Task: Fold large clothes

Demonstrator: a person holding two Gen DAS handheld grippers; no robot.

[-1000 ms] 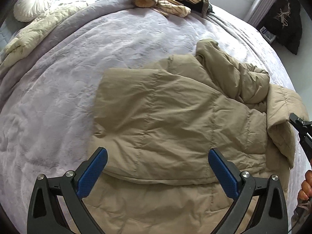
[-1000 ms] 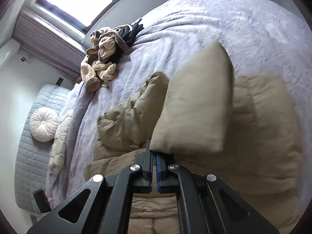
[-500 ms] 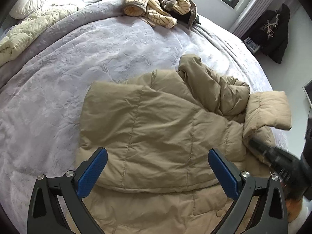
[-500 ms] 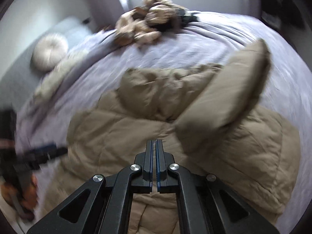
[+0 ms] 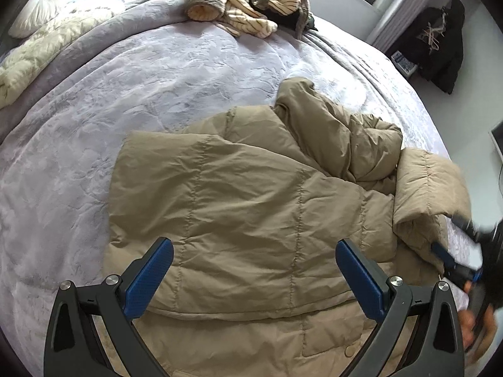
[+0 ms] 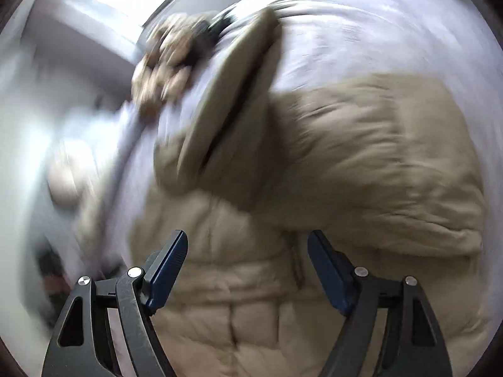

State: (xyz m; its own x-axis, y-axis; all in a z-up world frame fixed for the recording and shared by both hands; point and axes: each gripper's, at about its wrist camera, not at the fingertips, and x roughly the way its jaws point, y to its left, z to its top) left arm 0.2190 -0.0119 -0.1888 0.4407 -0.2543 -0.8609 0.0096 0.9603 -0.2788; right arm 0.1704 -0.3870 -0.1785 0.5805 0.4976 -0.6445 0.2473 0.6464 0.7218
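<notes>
Jacket, left wrist view: tan puffer jacket [image 5: 251, 207] on the bed [image 5: 157, 72], one side folded over its middle; sleeve [image 5: 427, 185] at its right edge unfolded.
Left hand-held gripper [image 5: 251, 279]: spread, empty, above jacket's near hem.
Right wrist view: right hand-held gripper [image 6: 248, 267] just opened, nothing between, over jacket's front.
Left: sleeve, final folds.

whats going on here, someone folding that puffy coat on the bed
Yes. A person with a handheld gripper in each hand is folding a tan quilted puffer jacket spread on a lavender quilted bedspread. The right gripper has just been opening, with nothing between its blue pads, and the jacket's sleeve lies doubled over the jacket's right side. The left gripper hovers open above the jacket, gripping nothing. A pile of striped cream clothes waits at the far edge.
</notes>
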